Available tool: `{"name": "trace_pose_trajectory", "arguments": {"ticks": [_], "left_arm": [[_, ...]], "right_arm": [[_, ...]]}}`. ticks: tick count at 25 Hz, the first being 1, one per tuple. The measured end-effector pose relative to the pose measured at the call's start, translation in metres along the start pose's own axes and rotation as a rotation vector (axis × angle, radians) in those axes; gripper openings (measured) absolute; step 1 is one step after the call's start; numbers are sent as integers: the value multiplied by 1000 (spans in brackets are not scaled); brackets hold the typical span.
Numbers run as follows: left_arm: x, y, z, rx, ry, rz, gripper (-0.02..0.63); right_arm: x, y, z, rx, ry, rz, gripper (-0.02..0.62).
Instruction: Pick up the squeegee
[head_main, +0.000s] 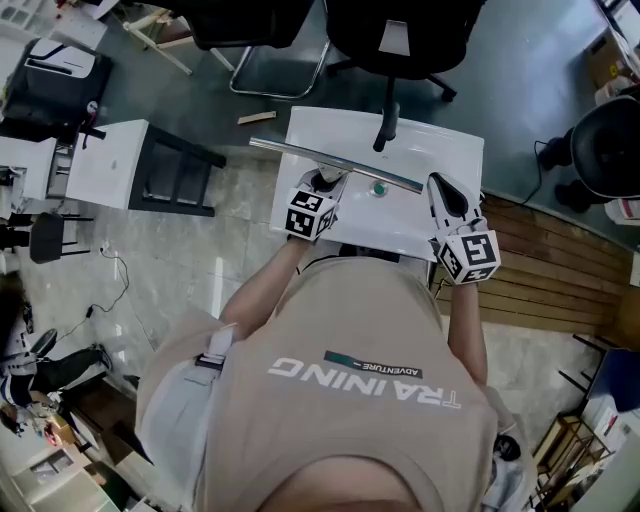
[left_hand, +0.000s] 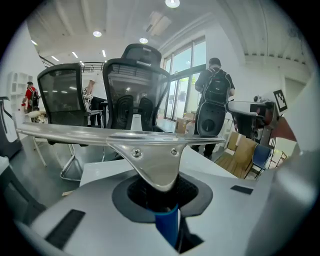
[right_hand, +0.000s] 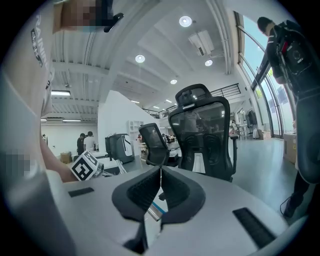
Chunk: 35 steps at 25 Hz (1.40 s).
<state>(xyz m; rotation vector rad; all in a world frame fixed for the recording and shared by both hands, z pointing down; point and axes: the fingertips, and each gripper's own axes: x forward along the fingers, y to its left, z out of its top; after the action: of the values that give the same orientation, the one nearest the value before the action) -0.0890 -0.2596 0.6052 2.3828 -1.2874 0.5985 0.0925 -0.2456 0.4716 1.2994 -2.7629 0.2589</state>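
And the left gripper's (left_hand: 160, 200) jaws are clamping the blue-handled silver metal squeegee (left_hand: 155, 160), the right gripper's (right_hand: 160, 192) jaws sitting pressed together, empty; the pickup is seemingly finishing, needing a steady hold.

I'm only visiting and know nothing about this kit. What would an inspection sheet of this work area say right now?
Surface: white table, below both grippers.
Job's things: squeegee, metal blade level, held above the table.
Clutter: nothing certain; a black chair part overlaps the table's far edge.
Grippers: left gripper shut on the squeegee's blue handle; right gripper shut, empty.
Cables: thin cable on the floor at left; black cable at right.
Surroundings: black office chairs, wooden decking, person with backpack by the windows.
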Motion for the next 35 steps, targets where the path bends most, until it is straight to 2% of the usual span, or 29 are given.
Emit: {"name": "trace_pose_trajectory", "arguments": {"ticks": [8, 14, 24, 30, 35], "left_arm": [[-16, 23, 48, -9, -130, 43, 69], [-21, 38, 96, -12, -250, 65, 69], [-47, 66, 179, 24, -422, 115, 69], [-65, 70, 225, 59, -504, 109, 69], [-82, 60, 256, 84, -570, 84, 69]], "right_arm": [[2, -7, 11, -33, -7, -35, 32], [10, -10, 21, -124, 20, -63, 32], [27, -13, 64, -164, -6, -139, 32], [37, -24, 94, -158, -41, -189, 32], [40, -29, 110, -200, -56, -209, 32]]}}
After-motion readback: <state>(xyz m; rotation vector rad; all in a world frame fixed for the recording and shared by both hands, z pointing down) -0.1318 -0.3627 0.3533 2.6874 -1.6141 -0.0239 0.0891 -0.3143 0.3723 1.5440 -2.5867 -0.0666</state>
